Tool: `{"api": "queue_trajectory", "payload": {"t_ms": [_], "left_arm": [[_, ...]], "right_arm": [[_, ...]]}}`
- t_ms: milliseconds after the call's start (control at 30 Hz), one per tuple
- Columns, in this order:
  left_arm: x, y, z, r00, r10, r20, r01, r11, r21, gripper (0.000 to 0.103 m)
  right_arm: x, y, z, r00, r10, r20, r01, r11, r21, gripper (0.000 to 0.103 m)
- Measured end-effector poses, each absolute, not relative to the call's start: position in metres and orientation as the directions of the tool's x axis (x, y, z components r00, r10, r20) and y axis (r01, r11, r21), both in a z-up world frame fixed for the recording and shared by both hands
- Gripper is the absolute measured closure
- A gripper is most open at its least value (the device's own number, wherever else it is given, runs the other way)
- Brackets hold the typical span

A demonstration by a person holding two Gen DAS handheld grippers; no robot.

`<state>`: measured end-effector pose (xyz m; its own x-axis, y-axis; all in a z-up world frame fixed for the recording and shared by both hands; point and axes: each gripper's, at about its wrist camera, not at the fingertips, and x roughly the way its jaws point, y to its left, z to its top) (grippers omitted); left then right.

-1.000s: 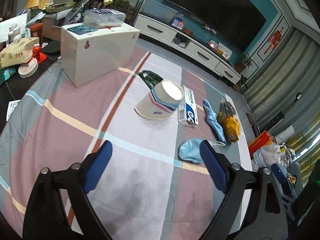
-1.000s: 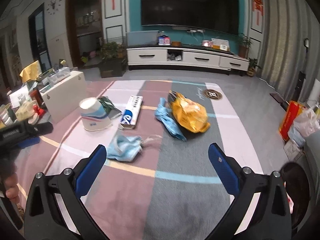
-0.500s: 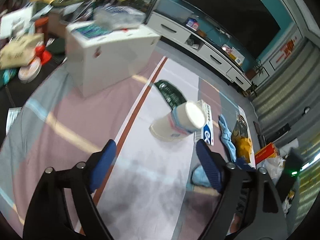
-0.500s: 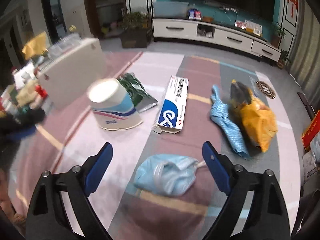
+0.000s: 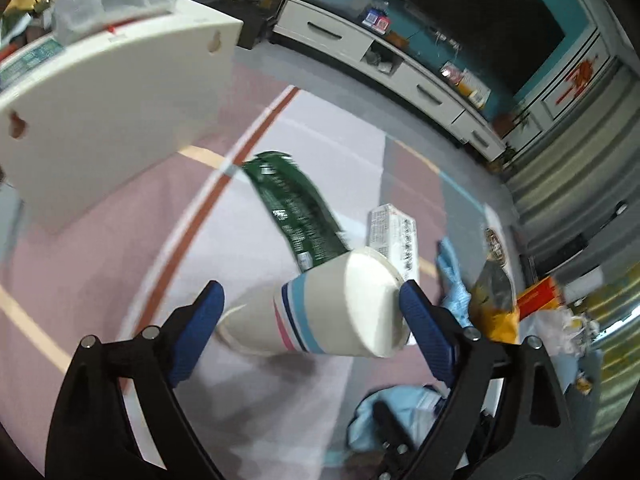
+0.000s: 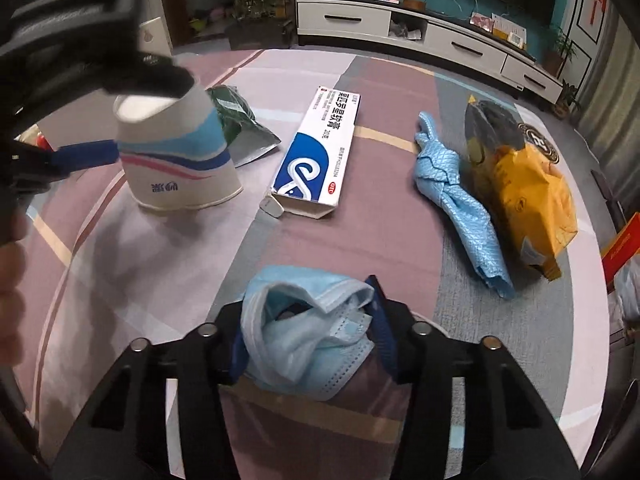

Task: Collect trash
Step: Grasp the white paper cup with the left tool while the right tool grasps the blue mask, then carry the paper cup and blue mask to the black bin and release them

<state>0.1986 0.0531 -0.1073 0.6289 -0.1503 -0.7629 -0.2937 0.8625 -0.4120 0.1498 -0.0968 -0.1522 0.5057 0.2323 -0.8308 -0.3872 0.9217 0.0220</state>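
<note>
An upturned white paper cup (image 5: 340, 308) with blue and pink stripes stands on the striped floor cloth (image 5: 168, 216). My left gripper (image 5: 309, 288) straddles it, jaws opening; the right pad is at the cup's base and the left pad stands apart. The right wrist view shows the same cup (image 6: 176, 152) with a blue finger (image 6: 88, 156) beside it. A crumpled light-blue face mask (image 6: 308, 332) is bunched between the pads of my right gripper (image 6: 308, 308), whose jaws are closing on it. The mask (image 5: 400, 412) also shows low in the left wrist view.
On the cloth lie a green foil packet (image 6: 236, 120), a blue-and-white medicine box (image 6: 320, 148), a blue crumpled cloth (image 6: 456, 200) and a yellow bag (image 6: 528, 200). A white box (image 5: 100, 112) stands to the left, a white TV stand (image 6: 400, 28) along the far wall.
My left gripper moved forward until its fingers came around the cup. My right gripper dropped onto the face mask and its jaws closed in, bunching the mask between them.
</note>
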Motion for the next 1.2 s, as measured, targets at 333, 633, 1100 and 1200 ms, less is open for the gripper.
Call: {"api": "queue_trajectory", "payload": {"t_ms": [333, 633, 1100, 1200], "left_arm": [[0.205, 0.043, -0.109, 0.653, -0.158, -0.741, -0.249, 0.879, -0.407, 0.014], [0.192, 0.041, -0.099, 0.653, -0.105, -0.75, -0.281, 0.886, -0.368, 0.036], [0.097, -0.081, 0.025, 0.804, -0.198, -0.56, 0.034, 0.957, -0.289, 0.036], [0.083, -0.12, 0.031, 0.792, -0.263, -0.551, 0.119, 0.951, -0.284, 0.036]], "right_arm": [[0.148, -0.097, -0.152, 0.509, 0.222, -0.831, -0.387, 0.922, 0.009, 0.058], [0.143, -0.111, -0.132, 0.521, 0.227, -0.823, -0.358, 0.933, 0.031, 0.075], [0.078, -0.258, -0.004, 0.774, 0.194, -0.602, -0.09, 0.976, 0.198, 0.082], [0.053, -0.292, 0.01, 0.843, 0.095, -0.53, -0.003, 0.985, 0.172, 0.082]]}}
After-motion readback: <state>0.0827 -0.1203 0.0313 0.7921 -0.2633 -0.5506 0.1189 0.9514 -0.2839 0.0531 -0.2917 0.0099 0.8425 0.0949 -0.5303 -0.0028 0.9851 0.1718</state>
